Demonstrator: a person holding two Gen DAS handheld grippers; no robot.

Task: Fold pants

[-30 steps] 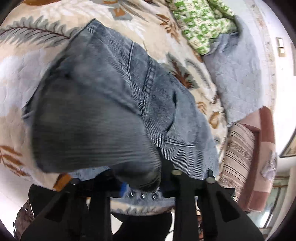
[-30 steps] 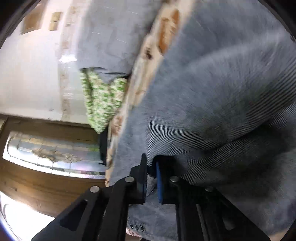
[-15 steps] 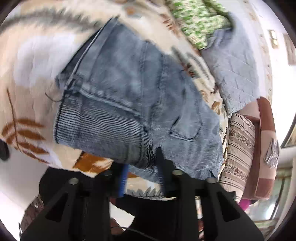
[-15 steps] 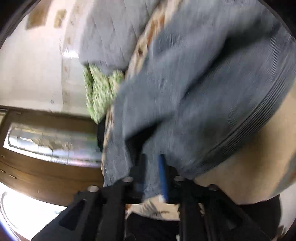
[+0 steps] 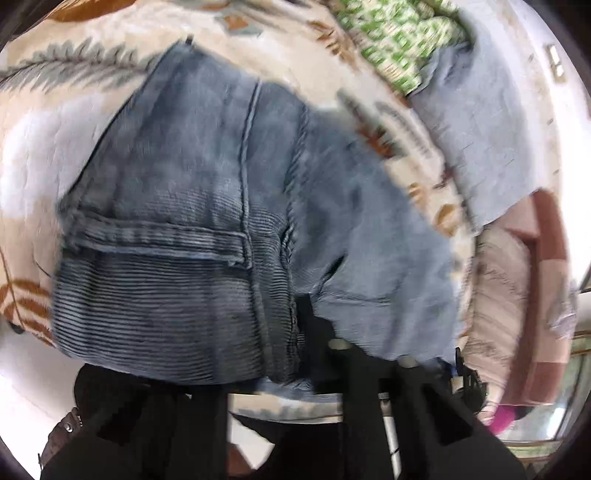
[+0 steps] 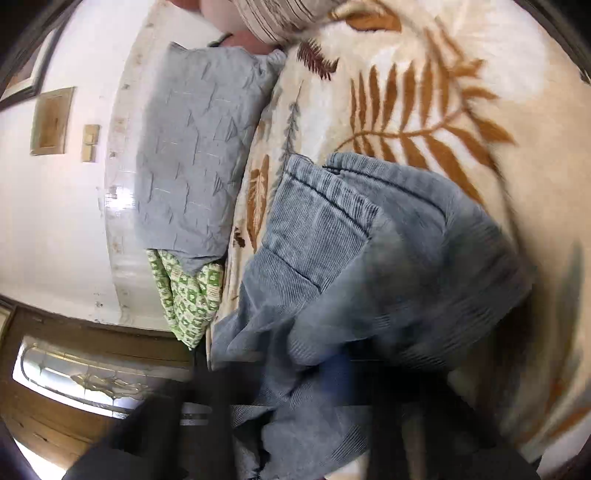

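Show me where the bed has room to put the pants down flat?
Free blanket lies past the pants, around the orange fern print. Another bare patch sits left of the pants in the left view. It's crowded near the grey pillow and green cloth.

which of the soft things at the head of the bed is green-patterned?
The green-and-white checked cushion, wedged at the bed edge. The pillow touching it is plain grey and quilted; the striped cushion beyond that is beige and brown.
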